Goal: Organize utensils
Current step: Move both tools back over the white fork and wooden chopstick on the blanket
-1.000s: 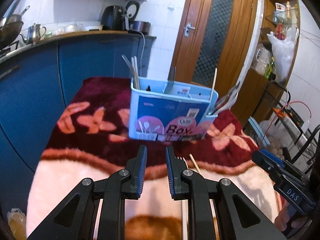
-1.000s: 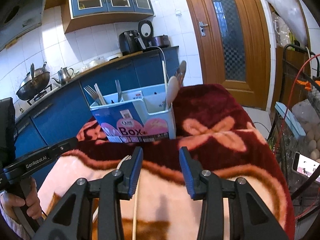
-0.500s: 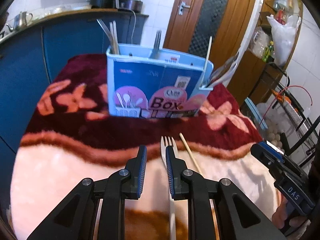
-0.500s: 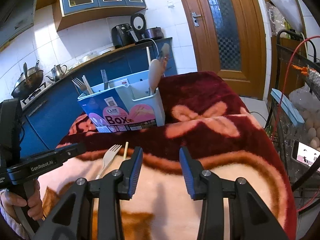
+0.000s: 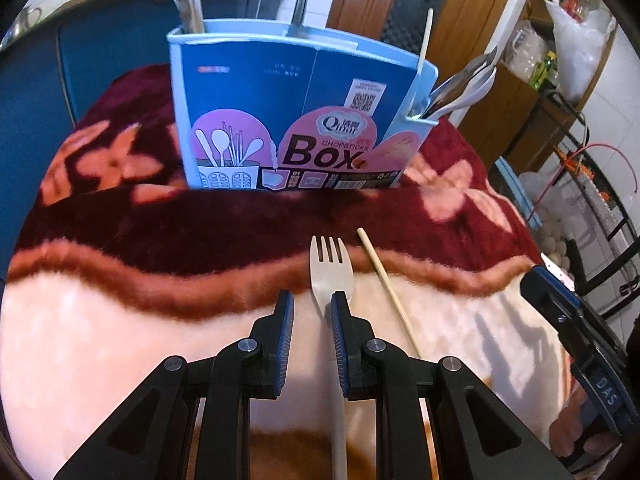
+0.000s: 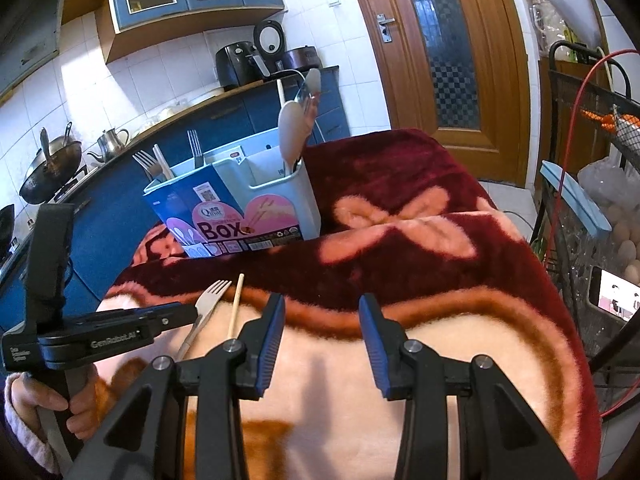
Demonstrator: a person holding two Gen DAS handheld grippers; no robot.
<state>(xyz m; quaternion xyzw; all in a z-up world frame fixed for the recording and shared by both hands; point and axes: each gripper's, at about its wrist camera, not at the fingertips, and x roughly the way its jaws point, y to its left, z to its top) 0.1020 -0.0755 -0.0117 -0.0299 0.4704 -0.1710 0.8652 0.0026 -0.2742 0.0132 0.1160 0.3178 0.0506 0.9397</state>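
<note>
A blue utensil box (image 5: 296,112) marked "Box" stands on the blanket and holds forks, chopsticks and spoons; it also shows in the right wrist view (image 6: 240,208). A beige plastic fork (image 5: 331,276) lies on the blanket, tines toward the box, with a wooden chopstick (image 5: 386,284) beside it on the right. My left gripper (image 5: 311,312) is open and low over the fork, whose handle runs under the right finger. In the right wrist view the fork (image 6: 208,304) and chopstick (image 6: 235,304) lie left of my open, empty right gripper (image 6: 322,316).
The floral blanket (image 5: 120,352) covers the table. Blue kitchen cabinets (image 6: 120,184) stand behind it, a wooden door (image 6: 436,60) at the back, and a wire rack with eggs (image 6: 600,220) on the right. The left gripper's body (image 6: 100,332) is at the left of the right wrist view.
My left gripper has dropped and moved forward toward the fork, and its jaws have opened a little wider. My right gripper has tilted down slightly and stays open.
</note>
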